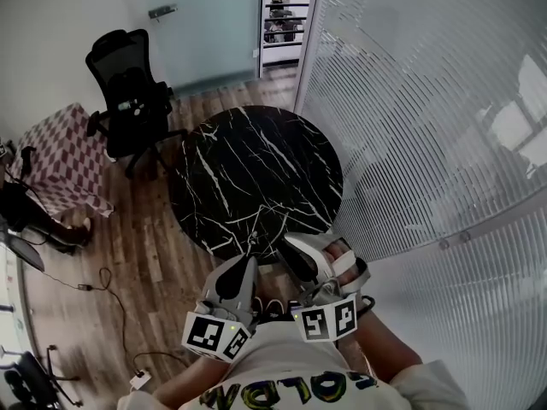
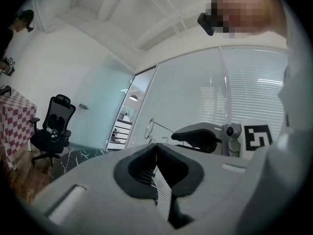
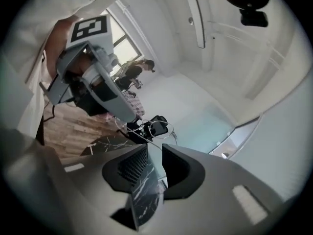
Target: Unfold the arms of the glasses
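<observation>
Thin wire-rimmed glasses [image 2: 149, 128] stand up from the tips of my left gripper [image 2: 156, 146], whose jaws are closed on the frame. One slim arm [image 2: 168, 128] runs out rightward from the lens toward my right gripper [image 2: 205, 137]. In the right gripper view the glasses [image 3: 157, 127] sit just past my right gripper [image 3: 150, 150], whose jaws stand apart with nothing pressed between the pads. From the head view both grippers, left [image 1: 250, 259] and right [image 1: 289, 244], hover side by side over the near edge of the round black marble table [image 1: 256, 169].
A black office chair [image 1: 128, 92] stands left of the table, with a chequered-cloth table [image 1: 60, 156] beyond it. A curved glass wall with blinds [image 1: 427, 101] runs along the right. Cables lie on the wood floor [image 1: 128, 254].
</observation>
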`<state>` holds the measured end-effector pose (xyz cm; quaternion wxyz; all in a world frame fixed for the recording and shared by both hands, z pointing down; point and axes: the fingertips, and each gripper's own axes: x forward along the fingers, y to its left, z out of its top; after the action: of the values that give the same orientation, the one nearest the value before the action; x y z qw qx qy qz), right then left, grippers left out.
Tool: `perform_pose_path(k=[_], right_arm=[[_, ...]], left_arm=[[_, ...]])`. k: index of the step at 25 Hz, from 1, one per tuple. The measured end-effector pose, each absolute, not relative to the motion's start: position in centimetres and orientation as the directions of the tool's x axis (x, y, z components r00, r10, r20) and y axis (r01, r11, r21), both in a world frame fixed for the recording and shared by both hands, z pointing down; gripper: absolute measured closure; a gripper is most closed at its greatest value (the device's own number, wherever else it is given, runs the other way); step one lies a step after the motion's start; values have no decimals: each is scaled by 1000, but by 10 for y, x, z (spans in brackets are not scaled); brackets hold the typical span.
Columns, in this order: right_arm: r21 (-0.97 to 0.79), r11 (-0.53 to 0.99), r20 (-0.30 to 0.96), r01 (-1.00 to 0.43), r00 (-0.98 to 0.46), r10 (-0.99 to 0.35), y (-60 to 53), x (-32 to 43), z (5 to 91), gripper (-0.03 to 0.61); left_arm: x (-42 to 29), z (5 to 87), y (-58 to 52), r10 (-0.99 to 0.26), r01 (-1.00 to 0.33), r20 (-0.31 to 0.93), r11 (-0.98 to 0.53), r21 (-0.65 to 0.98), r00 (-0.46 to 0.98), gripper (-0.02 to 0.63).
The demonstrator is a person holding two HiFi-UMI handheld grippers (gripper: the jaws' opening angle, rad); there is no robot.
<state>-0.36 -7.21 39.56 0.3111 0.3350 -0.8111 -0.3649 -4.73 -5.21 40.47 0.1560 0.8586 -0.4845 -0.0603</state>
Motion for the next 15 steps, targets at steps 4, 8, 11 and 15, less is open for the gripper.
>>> perform_pose_path(k=[4,8,11,15], right_arm=[[883,440,294,-165,-534,-792,-75,-1,410,465],[898,429,317,-101,-528,-788,-77,-4,414,465],[900,427,322,-92,-519,-792,-77,-3,416,474],[898,428,326,-97,-506,-799,-77,3,417,514]], left_arm=[[-43,410,-50,-842,-810,64,-489,324,535,608],[-37,409,-48,-834,-801,65,-501,327,549,607],[-35,407,-46,-832,-799,61,-506,325,552,607],[-35,405,-48,-839,-807,61,-497,318,541,607]])
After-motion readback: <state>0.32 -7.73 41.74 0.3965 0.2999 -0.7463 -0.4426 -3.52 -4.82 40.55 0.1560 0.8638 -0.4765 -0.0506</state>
